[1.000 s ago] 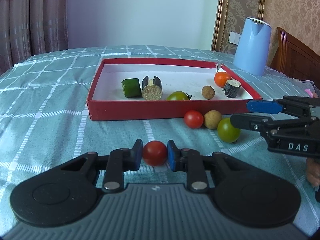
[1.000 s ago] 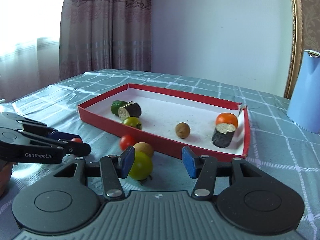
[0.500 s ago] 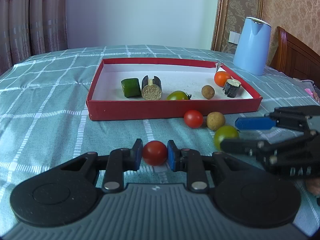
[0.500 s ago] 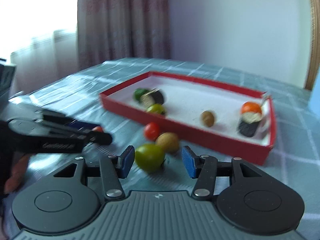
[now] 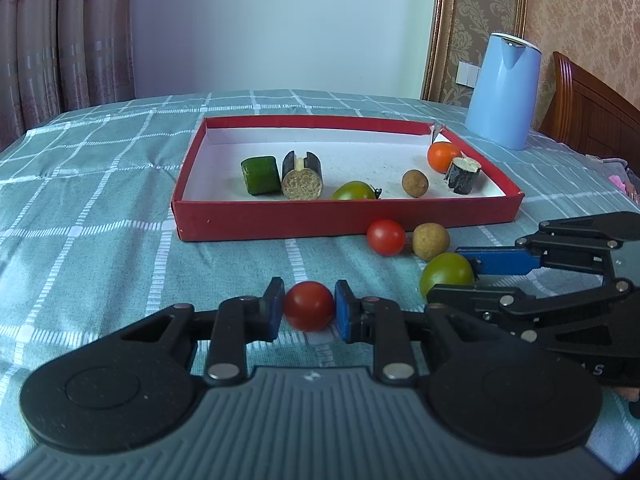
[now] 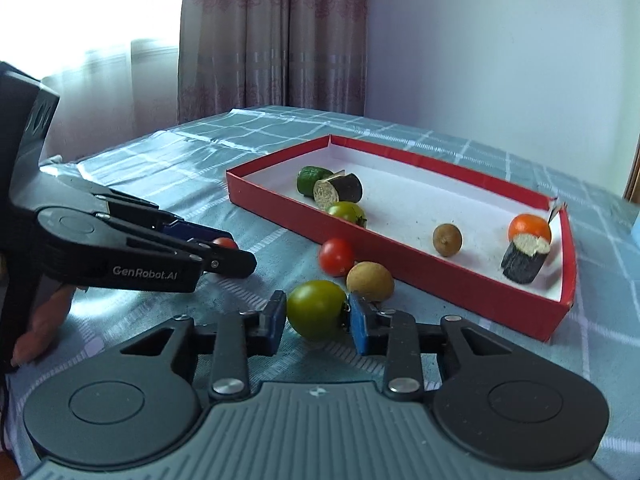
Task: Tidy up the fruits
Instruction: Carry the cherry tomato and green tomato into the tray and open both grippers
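The red tray (image 5: 344,220) sits mid-surface, already holding several pieces. Just off its near edge, the right gripper (image 6: 318,316) has just closed its fingers onto the green tomato (image 6: 317,309) (ready to lift, I judge). The left gripper (image 5: 309,307) keeps its fingers clamped on a red tomato (image 5: 309,306).
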